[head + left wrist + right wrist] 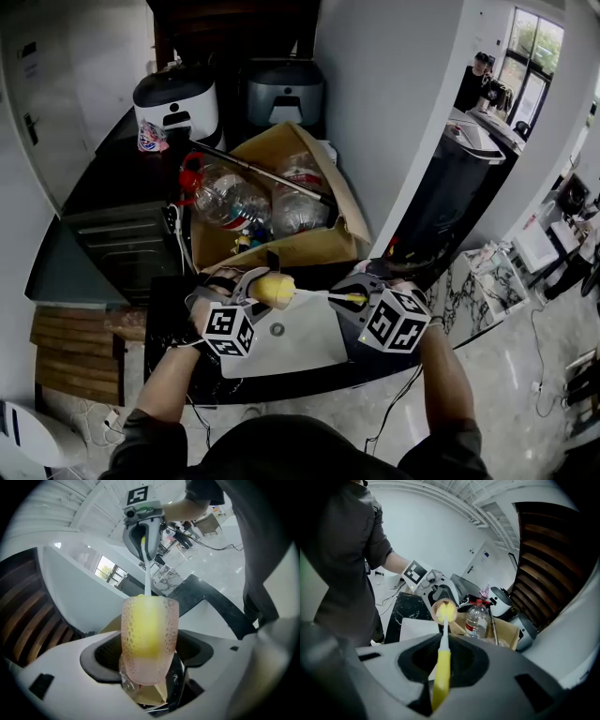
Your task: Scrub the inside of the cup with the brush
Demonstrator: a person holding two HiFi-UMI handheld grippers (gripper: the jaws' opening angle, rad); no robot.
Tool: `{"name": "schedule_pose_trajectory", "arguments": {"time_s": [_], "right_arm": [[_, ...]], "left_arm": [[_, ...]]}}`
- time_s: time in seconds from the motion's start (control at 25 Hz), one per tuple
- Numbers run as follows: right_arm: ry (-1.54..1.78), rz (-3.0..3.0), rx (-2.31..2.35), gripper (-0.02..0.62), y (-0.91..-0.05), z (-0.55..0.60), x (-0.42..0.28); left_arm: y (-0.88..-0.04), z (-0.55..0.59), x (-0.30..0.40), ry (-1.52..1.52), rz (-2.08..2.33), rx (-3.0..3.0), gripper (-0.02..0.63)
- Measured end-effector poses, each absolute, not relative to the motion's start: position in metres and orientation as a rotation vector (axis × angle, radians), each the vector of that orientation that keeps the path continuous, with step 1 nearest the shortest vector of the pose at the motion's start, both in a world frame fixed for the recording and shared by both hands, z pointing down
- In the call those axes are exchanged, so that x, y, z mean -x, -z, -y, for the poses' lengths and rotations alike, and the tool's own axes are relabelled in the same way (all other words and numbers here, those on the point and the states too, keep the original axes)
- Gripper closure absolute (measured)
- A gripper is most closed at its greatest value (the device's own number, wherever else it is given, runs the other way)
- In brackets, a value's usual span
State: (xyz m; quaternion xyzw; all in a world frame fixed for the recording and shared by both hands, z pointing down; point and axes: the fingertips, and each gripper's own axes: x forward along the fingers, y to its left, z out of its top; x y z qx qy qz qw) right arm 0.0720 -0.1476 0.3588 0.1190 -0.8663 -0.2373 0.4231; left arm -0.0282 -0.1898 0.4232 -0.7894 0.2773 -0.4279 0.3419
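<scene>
A translucent pinkish cup [150, 639] lies on its side between the jaws of my left gripper [150, 665], which is shut on it. In the head view the cup [274, 289] points its mouth right, towards my right gripper [364, 302]. The right gripper [440, 686] is shut on the yellow handle of the brush [441, 674]. The brush's white stem [445, 637] runs forward into the cup [444, 611]. Its yellow head sits inside the cup and shows through the wall. Both grippers hover over a white board [300, 345].
An open cardboard box [309, 246] with clear plastic bottles [230, 199] stands just behind the grippers. Two appliances [178, 103] sit further back on a dark counter [103, 178]. The white board lies on a dark table, and a black cabinet [450, 202] stands at the right.
</scene>
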Motion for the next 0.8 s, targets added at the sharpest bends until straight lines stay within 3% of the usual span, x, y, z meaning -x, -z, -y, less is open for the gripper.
{"name": "schedule_pose_trajectory", "arguments": {"time_s": [0.8], "right_arm": [[0.575,2.119,-0.254,0.557,-0.377,0.148,-0.071]], "left_arm": [[-0.436,0.197,0.033,1.167,-0.687,2.059,0.256]]}}
